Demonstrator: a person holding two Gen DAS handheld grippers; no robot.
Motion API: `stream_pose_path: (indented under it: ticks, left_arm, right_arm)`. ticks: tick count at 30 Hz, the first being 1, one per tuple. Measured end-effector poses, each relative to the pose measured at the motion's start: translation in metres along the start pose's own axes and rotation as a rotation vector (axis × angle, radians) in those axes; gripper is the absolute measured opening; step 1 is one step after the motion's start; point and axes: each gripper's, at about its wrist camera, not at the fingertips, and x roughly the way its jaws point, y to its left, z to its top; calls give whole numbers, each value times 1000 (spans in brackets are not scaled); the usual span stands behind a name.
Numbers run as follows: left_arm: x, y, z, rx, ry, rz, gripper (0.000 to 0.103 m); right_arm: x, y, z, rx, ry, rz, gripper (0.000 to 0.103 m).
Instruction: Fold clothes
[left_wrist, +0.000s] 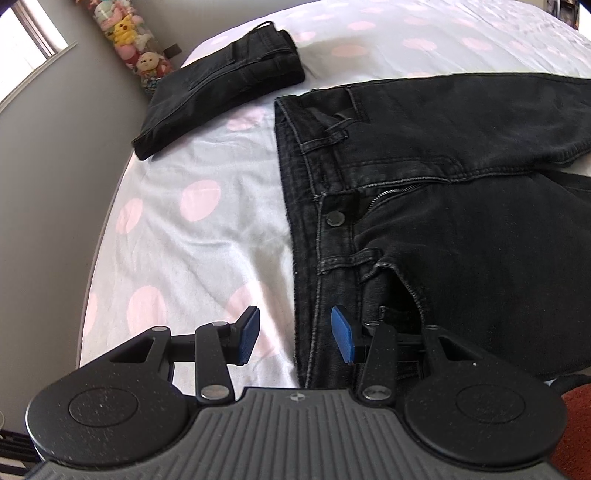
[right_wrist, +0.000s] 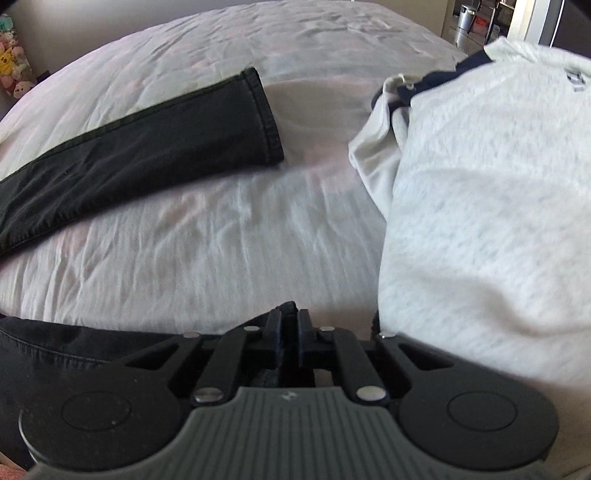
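Left wrist view: the jeans (left_wrist: 424, 177) lie flat on the bed (left_wrist: 192, 236), waistband running straight ahead of the left hand-held gripper (left_wrist: 295, 334), legs stretching off to the right. Its jaws stand released, straddling the near waistband edge.

Right wrist view: the right hand-held gripper (right_wrist: 289, 332) is clenched on what looks like a dark leg hem; the other leg (right_wrist: 140, 147) lies ahead-left, a sweatshirt (right_wrist: 487, 206) beside it.

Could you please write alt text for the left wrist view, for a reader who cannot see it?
The open left gripper hovers at the waistband of unfolded black jeans lying on a pink-dotted white bedsheet. A second, folded pair of black jeans lies beyond, near plush toys by the wall.
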Motion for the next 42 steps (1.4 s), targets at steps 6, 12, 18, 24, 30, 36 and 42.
stream_pose_path:
  ticks: [6,12,18,24,30,36,42]
  left_arm:
    - [-4,2,-5,1,-13,5,51]
    - [-5,2,-10,33,-18,9,51]
    - [-8,3,-15,57,-27,15,51]
    - [-15,4,-19,61,-50,13,51]
    - [-22,4,-30,84,-51,14,51]
    - [-28,6,-39,96,-40,30,51]
    - [-30,3,-40,104,-27,45,51]
  right_arm:
    - [-10,-3,9,42,-55,-48,9]
    - [13,0,-2,-8,59,-87,11]
    - [-36,-1,4,-135,48,-13,35]
    - [-79,26,-20,-485,139,70,36]
    - [-92,44,-66,-792,231,137,38]
    - [-70,44,-94,-851,271,187,38]
    - [-48,43,-112,-928,238,178,44]
